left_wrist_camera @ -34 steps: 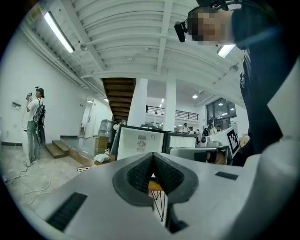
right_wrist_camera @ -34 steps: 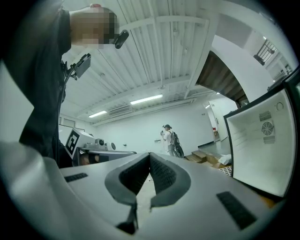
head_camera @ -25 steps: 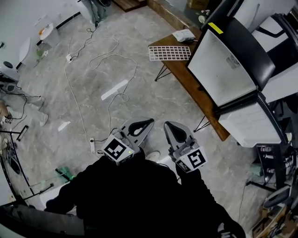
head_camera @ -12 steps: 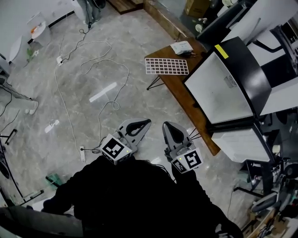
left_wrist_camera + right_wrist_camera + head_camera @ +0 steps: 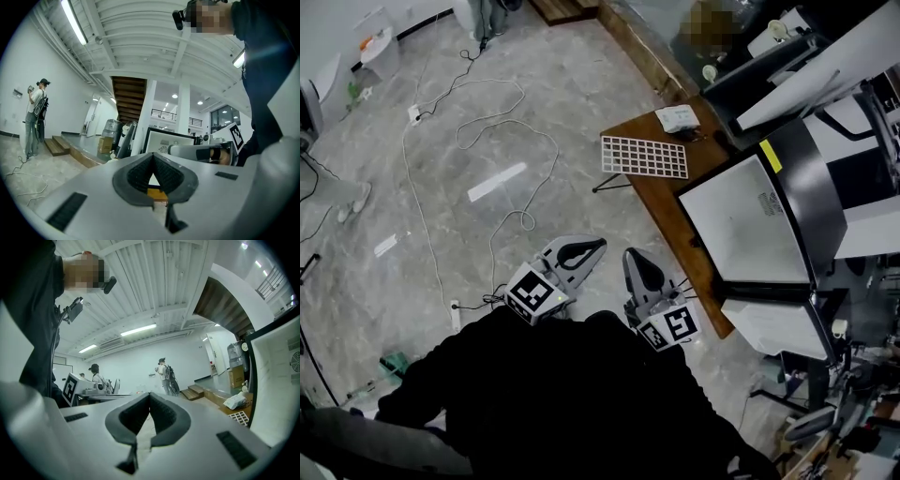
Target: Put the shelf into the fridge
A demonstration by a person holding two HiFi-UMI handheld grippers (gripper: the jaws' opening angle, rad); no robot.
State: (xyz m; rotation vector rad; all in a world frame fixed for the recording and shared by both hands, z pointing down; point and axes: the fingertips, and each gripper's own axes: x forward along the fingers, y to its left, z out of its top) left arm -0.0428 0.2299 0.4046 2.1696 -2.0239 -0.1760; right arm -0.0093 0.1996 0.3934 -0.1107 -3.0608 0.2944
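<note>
On the far end of the counter [image 5: 661,199], the shelf [image 5: 644,157] lies flat, just left of the fridge [image 5: 750,234], ahead-right of both tools, long axis across the view. Right hand-held gripper [image 5: 633,258] is nearer, left hand-held gripper [image 5: 596,247] beside it. Both clenched on nothing, level, near the body.

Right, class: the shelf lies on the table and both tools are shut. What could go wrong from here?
The cable lies loose on the floor ahead: a trip risk. The shelf seems to overhang the table edge, so a clumsy nudge could tip it off.
</note>
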